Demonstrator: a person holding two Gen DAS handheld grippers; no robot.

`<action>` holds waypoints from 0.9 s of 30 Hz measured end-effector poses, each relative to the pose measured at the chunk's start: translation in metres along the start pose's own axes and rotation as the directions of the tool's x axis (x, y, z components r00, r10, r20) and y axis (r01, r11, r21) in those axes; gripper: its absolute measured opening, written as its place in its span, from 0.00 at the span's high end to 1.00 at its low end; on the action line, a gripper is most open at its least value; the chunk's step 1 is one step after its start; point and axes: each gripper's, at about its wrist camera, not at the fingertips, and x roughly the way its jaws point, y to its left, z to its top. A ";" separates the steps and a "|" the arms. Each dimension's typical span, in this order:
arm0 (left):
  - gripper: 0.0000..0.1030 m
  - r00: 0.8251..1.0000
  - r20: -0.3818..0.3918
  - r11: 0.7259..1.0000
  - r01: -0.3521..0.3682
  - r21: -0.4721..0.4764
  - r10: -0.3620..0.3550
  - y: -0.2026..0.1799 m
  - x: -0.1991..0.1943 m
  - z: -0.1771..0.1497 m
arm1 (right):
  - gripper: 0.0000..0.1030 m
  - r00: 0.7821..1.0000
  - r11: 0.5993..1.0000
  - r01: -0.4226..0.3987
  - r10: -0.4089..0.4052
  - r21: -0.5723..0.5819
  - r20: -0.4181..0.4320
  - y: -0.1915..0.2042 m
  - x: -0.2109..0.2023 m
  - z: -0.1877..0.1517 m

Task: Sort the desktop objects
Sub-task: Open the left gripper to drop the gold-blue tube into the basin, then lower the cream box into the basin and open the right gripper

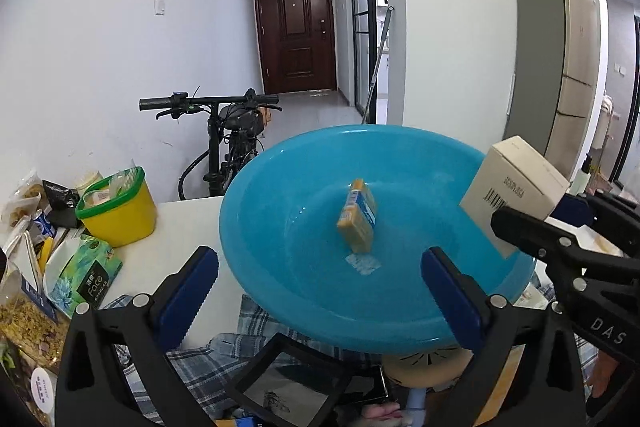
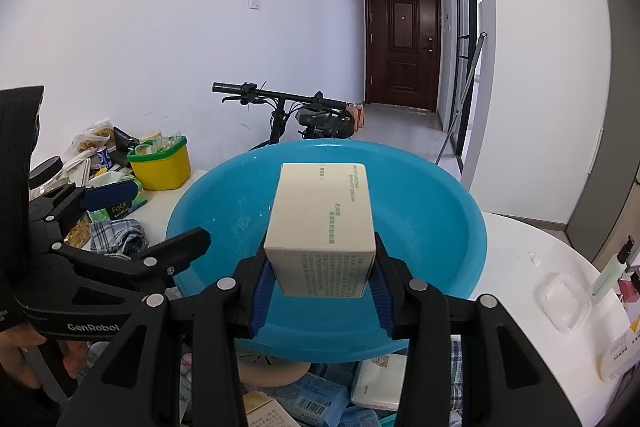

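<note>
A blue plastic basin (image 1: 400, 155) sits tilted on clutter in front of both grippers. Inside it a small yellow-and-blue packet (image 1: 357, 221) stands on end on the basin floor. My left gripper (image 1: 318, 263) is open wide over the near rim, with nothing touching its blue pads (image 1: 188, 291); the right wrist view has it (image 2: 156, 215) at the left, held by a hand. My right gripper (image 2: 322, 267) is shut on a cream cardboard box (image 2: 324, 227) with green print, held over the basin (image 2: 440, 187). From the left wrist view that box (image 1: 516, 187) hangs above the basin's right rim.
A yellow tub with a green rim (image 1: 120, 211), a green tissue pack (image 1: 86, 267) and snack bags crowd the left. A checked cloth (image 2: 116, 235) and packets lie under the basin. The white table (image 2: 520, 259) at right carries a clear lidded container (image 2: 564, 303) and a tube (image 2: 612, 275). A bicycle (image 1: 232, 131) stands beyond.
</note>
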 end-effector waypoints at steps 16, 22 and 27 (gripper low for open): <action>0.00 1.000 0.007 1.000 0.001 -0.011 -0.001 0.003 -0.002 0.000 | 0.60 1.000 1.000 0.003 -0.003 -0.001 -0.002 0.000 0.000 -0.002; 0.00 1.000 0.007 1.000 -0.001 -0.011 0.001 0.004 -0.001 0.000 | 0.60 1.000 1.000 0.003 -0.003 0.002 -0.001 0.000 0.000 -0.002; 0.00 1.000 0.004 1.000 -0.001 -0.013 0.001 0.006 -0.002 0.000 | 0.60 1.000 1.000 0.008 -0.008 0.001 0.000 -0.001 0.000 -0.002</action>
